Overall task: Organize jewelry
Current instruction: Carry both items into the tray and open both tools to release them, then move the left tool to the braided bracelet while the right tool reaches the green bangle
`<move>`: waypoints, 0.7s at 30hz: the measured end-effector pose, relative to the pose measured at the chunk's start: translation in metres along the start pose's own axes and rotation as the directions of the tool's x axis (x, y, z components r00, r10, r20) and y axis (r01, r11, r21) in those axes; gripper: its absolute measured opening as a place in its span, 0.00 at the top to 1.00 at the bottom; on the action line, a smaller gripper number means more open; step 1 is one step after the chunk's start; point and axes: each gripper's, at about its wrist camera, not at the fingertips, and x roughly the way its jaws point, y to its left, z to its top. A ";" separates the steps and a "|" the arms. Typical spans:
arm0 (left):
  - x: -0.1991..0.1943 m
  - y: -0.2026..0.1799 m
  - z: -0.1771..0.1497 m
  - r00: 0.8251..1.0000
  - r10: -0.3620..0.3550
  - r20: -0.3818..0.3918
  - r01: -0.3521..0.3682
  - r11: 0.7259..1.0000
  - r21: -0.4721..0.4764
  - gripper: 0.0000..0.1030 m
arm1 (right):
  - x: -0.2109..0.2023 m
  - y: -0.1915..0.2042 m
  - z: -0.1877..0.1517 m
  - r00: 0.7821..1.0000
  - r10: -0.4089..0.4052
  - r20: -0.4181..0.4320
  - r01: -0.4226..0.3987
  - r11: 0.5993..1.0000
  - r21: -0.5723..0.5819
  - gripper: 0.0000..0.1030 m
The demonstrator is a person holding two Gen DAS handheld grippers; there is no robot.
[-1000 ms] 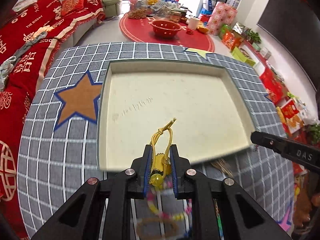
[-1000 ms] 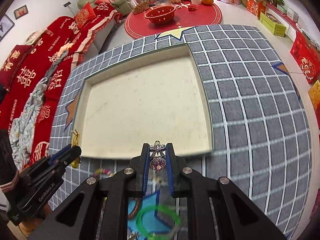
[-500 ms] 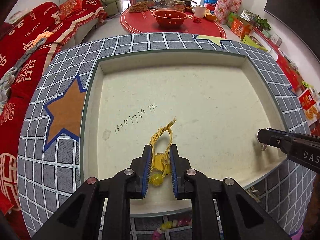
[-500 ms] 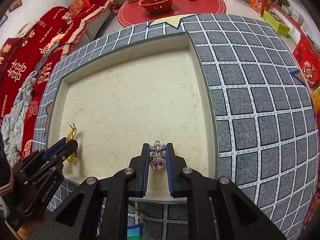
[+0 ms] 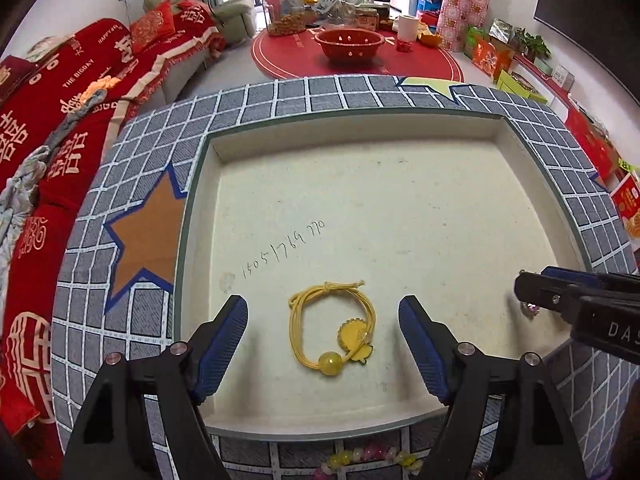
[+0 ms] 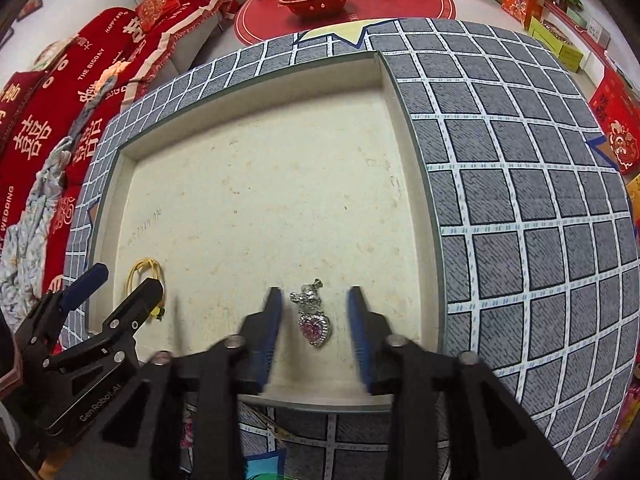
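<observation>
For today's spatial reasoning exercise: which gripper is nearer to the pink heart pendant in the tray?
Right. The right gripper, jaws opening, straddles the pink heart pendant without touching it; the left gripper is off to its left, over the yellow hair tie.

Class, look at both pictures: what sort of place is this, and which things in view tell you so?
Most likely a home living room decked out for a wedding: a sofa under red throws, a low table with a red cloth and red colander, and gift boxes along the wall.

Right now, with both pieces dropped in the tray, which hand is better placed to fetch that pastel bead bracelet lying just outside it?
Probably the left gripper: its jaws are opening clear of the yellow hair tie, and the bead bracelet lies just below it, outside the tray.
</observation>
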 end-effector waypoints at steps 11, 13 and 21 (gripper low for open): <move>-0.036 0.017 -0.004 0.998 0.004 0.063 -0.001 0.999 -0.044 0.00 | -0.043 0.007 -0.002 0.990 0.100 0.098 -0.105 0.994 0.042 0.21; -0.042 0.019 -0.008 0.998 0.003 0.067 0.000 0.999 -0.042 0.00 | -0.054 0.006 -0.006 0.987 0.116 0.115 -0.123 0.991 0.057 0.21; -0.061 0.037 -0.049 0.999 -0.019 0.028 0.021 0.998 -0.065 0.00 | -0.084 0.004 -0.039 0.980 0.140 0.144 -0.156 0.983 0.100 0.17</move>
